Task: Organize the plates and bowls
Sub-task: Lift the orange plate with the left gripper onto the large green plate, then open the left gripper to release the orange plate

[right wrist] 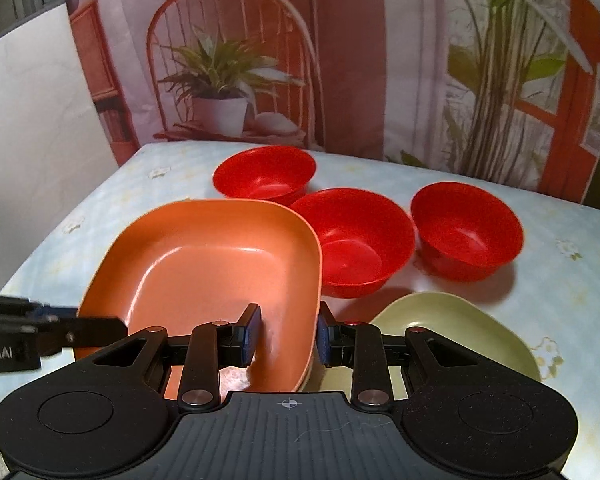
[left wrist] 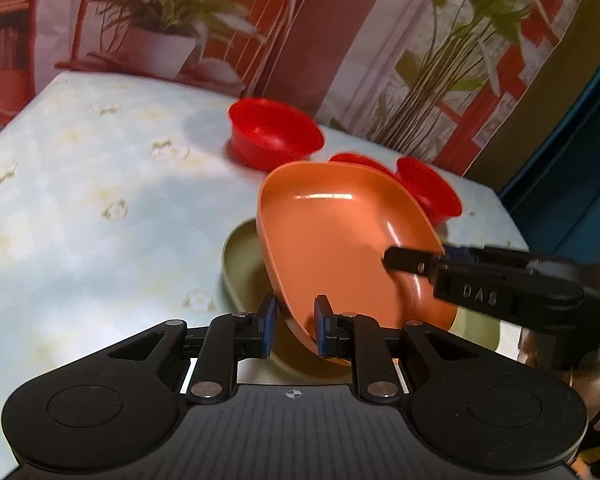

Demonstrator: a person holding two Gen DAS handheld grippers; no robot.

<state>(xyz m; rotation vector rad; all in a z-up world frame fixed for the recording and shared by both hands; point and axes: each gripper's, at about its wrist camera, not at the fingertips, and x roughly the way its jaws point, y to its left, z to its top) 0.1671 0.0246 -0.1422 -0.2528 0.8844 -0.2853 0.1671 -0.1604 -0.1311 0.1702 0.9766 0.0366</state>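
A glossy, rounded-square orange plate (right wrist: 204, 276) is pinched at its rim by both the left gripper (left wrist: 294, 326) and the right gripper (right wrist: 286, 338), above a matte green plate (right wrist: 460, 328).

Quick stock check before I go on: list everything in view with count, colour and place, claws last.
orange plate: one, orange, tilted, held over the green plate.
green plate: one, olive green, on the table under and right of the orange plate.
red bowls: three, red, upright on the table behind the plates.
table: one, pale blue floral cloth.
backdrop: one, printed chair and plants, behind the table.
left claw: one, black, shut on the orange plate's near rim.
right claw: one, black, shut on its right rim.
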